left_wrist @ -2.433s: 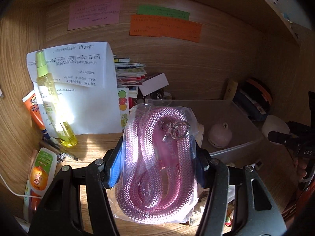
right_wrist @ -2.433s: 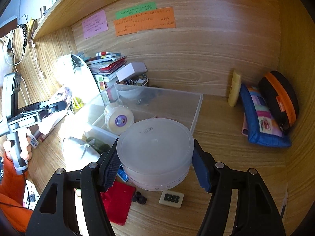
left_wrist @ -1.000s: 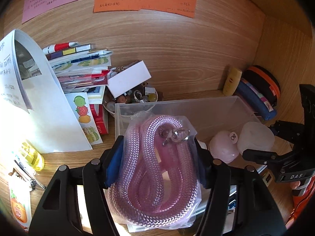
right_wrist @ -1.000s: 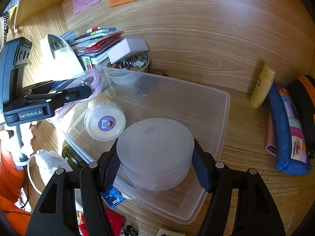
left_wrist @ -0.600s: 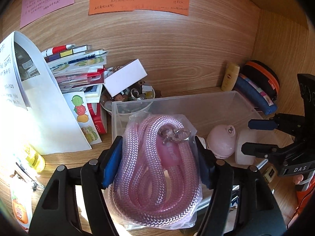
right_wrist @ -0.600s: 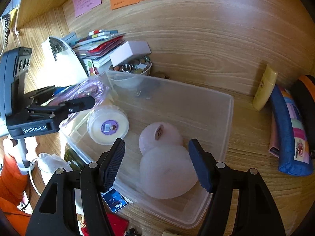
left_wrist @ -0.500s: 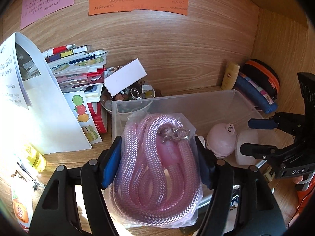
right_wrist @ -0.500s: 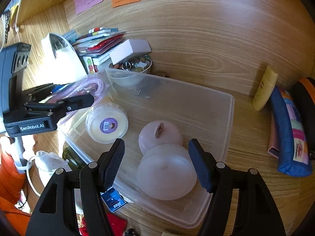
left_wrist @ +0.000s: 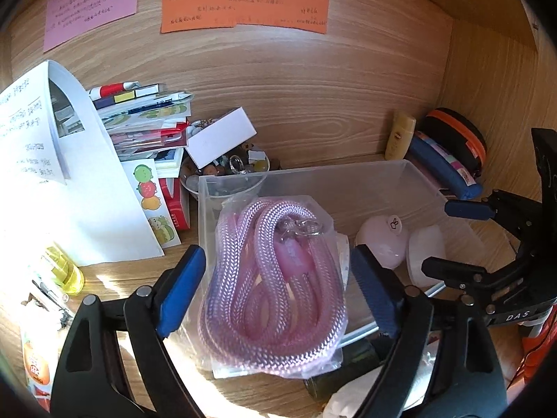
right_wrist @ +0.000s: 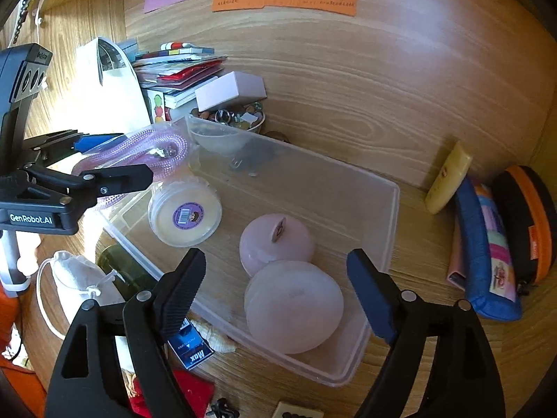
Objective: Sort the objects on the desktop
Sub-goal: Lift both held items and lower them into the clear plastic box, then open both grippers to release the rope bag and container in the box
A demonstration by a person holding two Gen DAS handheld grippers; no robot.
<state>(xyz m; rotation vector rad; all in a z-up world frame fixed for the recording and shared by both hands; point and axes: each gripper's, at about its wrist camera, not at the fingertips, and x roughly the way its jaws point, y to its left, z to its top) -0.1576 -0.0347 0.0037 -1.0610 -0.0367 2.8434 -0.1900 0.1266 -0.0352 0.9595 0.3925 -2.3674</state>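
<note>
A clear plastic bin [right_wrist: 393, 209] sits on the wooden desk; it also shows in the left wrist view [left_wrist: 313, 177]. Inside lie a frosted round container [right_wrist: 296, 306], a pink round case [right_wrist: 275, 240] and a lidded tub with a purple sticker [right_wrist: 184, 214]. My left gripper [left_wrist: 278, 278] stands open around a bagged pink rope [left_wrist: 275, 278], which lies over the bin's left rim; the pads stand a little apart from the bag. The rope also shows in the right wrist view [right_wrist: 146, 149]. My right gripper [right_wrist: 275, 289] is open and empty above the frosted container.
A stack of books [right_wrist: 181, 69], a white box [right_wrist: 229, 90] and a bowl of trinkets [right_wrist: 229, 118] stand behind the bin. Pouches [right_wrist: 487, 244] and a yellow tube [right_wrist: 449, 177] lie at the right. A white drawstring bag [right_wrist: 80, 285], dark bottle [right_wrist: 122, 271] and red cloth lie in front.
My right gripper opened and let the frosted container drop into the bin, then drew back a little. My left gripper's jaws spread and the bagged rope now rests over the bin's left rim.
</note>
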